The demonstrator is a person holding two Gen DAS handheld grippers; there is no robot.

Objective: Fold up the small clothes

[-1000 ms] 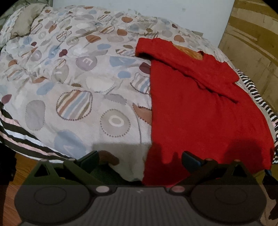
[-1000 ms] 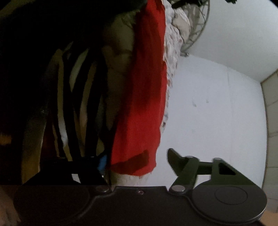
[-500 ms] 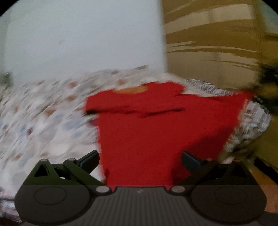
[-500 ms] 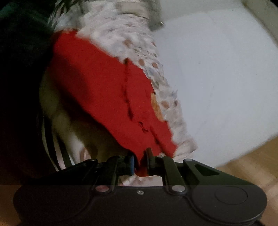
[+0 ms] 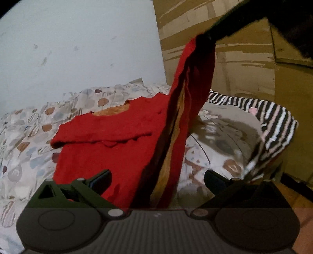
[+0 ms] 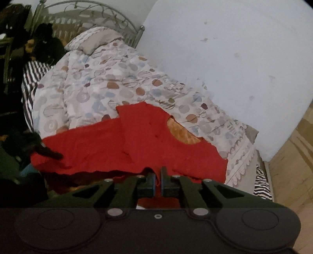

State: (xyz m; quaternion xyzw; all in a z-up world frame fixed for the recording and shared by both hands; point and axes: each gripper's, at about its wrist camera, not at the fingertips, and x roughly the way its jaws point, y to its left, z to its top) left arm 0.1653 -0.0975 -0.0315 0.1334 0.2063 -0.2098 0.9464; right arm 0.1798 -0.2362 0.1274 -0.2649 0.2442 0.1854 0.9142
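A red shirt [image 5: 109, 148] with an orange inner collar lies on the patterned bedspread [image 5: 29, 136]. My right gripper [image 6: 158, 182] is shut on the shirt's [image 6: 137, 140] right edge and holds it lifted; in the left wrist view that edge hangs as a raised red fold [image 5: 187, 93] from the right gripper [image 5: 209, 37] at the top. My left gripper [image 5: 157, 180] is open at the shirt's near hem, with the lifted fold between its fingers. In the right wrist view the left gripper's finger [image 6: 50, 154] rests on the hem at the left.
A striped blanket [image 5: 273, 117] hangs off the bed's right corner. A white wall [image 5: 78, 48] stands behind the bed and a cardboard-brown panel [image 5: 244, 68] to the right. A pillow [image 6: 92, 41] and a metal headboard [image 6: 88, 11] are at the far end.
My right gripper has closed on the shirt's right edge and lifted it up off the bed. My left gripper has swung right along the near hem and stays open.
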